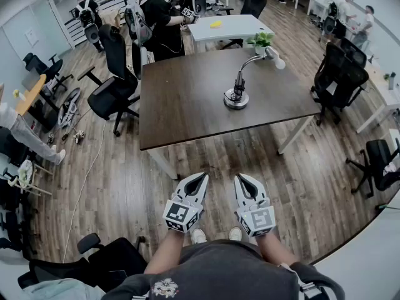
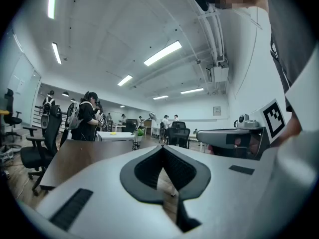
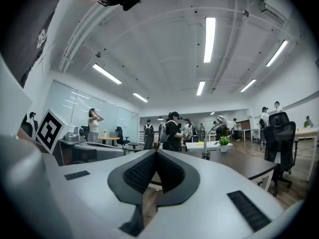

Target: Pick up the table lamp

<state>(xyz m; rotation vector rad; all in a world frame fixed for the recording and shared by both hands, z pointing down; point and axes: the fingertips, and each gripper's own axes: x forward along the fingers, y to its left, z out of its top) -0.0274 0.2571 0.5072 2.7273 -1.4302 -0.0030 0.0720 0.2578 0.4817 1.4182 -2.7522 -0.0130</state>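
Observation:
The table lamp (image 1: 237,92) stands upright on the dark brown table (image 1: 187,105), right of its middle: round silver base, bent neck, white head leaning right. It shows small and far in the left gripper view (image 2: 135,133) and in the right gripper view (image 3: 207,143). Both grippers hover over the wooden floor, well short of the table's near edge and level. My left gripper (image 1: 199,179) has its jaws met at the tips with nothing between them. Beside it, my right gripper (image 1: 240,180) is shut too and holds nothing.
Black office chairs stand left of the table (image 1: 112,74) and right of it (image 1: 340,74). Behind it is a white table (image 1: 228,27) with a small potted plant (image 1: 261,40). People stand at the back (image 1: 156,11). A cable (image 1: 87,167) runs over the floor at left.

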